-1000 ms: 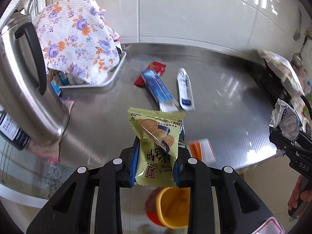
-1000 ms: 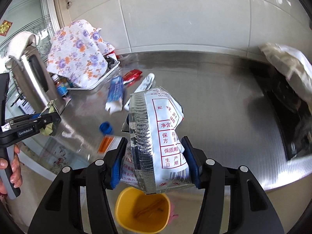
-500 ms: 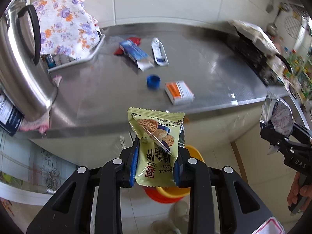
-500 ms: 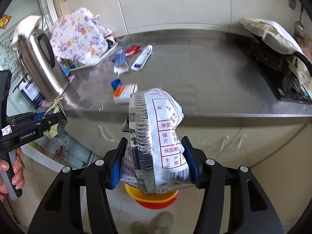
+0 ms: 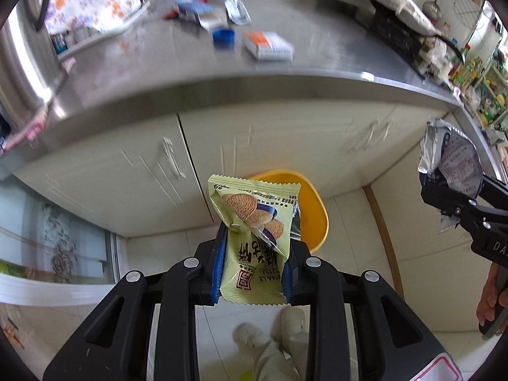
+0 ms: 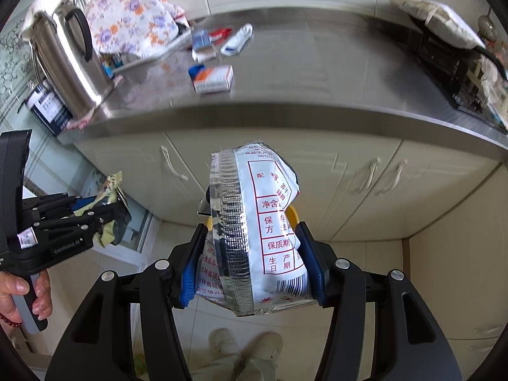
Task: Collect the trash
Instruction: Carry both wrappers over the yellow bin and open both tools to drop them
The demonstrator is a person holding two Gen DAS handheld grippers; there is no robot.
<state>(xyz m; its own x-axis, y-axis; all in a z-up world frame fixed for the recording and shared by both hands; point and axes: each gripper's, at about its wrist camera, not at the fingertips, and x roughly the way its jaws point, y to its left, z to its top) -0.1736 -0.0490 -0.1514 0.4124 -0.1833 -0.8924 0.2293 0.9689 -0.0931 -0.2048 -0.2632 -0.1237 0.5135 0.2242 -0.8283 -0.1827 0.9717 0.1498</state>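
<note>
Left gripper [image 5: 254,270] clamps a green biscuit wrapper [image 5: 254,241]; right gripper [image 6: 252,273] grips a silver foil bag [image 6: 257,244]; yellow bin [image 5: 309,209] lies beyond the fingertips.

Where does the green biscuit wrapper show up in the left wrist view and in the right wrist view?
Left wrist view: the green biscuit wrapper stands low in the centre, pinched upright in the left tongs, in front of the yellow bin.
Right wrist view: far left at mid height, crumpled edge-on in the same tongs.
Shared landmark: the orange-and-white box on the steel counter.
</note>
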